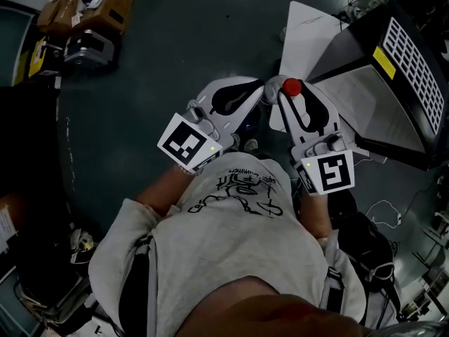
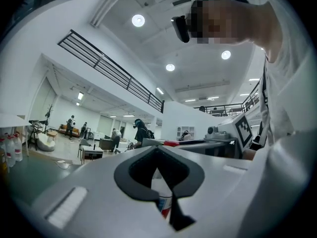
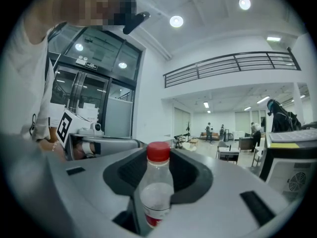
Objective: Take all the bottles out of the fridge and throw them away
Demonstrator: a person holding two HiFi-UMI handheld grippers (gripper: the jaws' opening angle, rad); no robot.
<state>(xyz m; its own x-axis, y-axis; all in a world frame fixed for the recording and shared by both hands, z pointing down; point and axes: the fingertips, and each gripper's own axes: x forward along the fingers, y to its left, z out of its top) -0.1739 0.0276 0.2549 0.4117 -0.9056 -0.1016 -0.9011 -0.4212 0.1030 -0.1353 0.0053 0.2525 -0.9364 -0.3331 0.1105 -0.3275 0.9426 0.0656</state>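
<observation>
The right gripper (image 3: pixel 159 158) pinches a clear, red-capped bottle (image 3: pixel 156 190) upright by its neck, the cap rising above the jaw tips. The left gripper (image 2: pixel 156 152), jaws pressed together and empty, points at the bottle from just beside it.

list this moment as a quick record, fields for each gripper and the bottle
right gripper: closed on a clear bottle that stands upright between its jaws
bottle details: red cap, red label near the bottom
left gripper: a labelled bottle part shows in its jaw gap; grip unclear
gripper tips: nearly meeting in the head view
</observation>
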